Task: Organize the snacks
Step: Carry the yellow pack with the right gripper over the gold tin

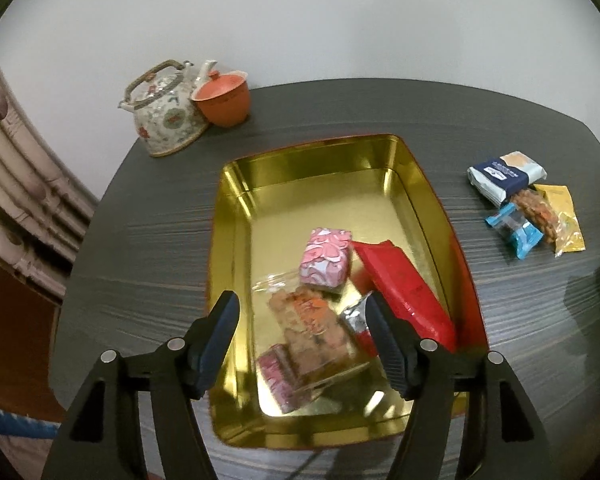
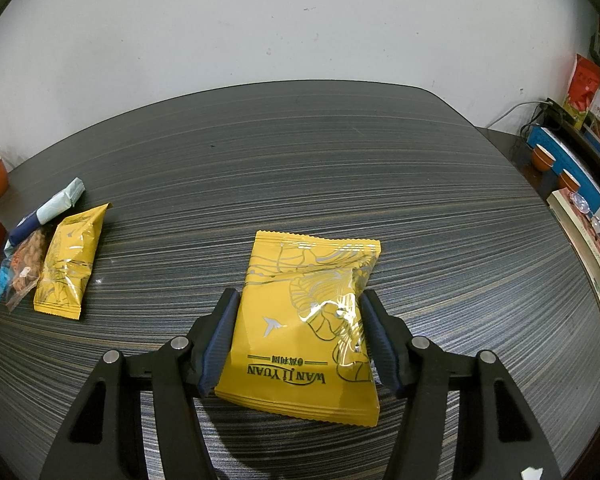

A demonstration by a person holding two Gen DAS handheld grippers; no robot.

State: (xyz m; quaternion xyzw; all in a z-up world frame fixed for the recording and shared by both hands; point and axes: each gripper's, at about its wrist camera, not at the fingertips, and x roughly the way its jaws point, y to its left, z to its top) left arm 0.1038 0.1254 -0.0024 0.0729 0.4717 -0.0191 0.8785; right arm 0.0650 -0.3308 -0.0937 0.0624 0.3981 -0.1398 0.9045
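Note:
In the left wrist view a gold tin tray sits on the dark table. It holds a pink patterned box, a red packet, a clear-wrapped brown snack and another pink box. My left gripper is open above the tray's near end, holding nothing. In the right wrist view my right gripper has its fingers against both sides of a yellow snack packet. The packet seems lifted a little off the table.
Loose snacks lie right of the tray: a navy packet, a blue-ended wrapper, a nut bar and a second yellow packet. A floral teapot and orange cup stand at the back left. Books lie beyond the right edge.

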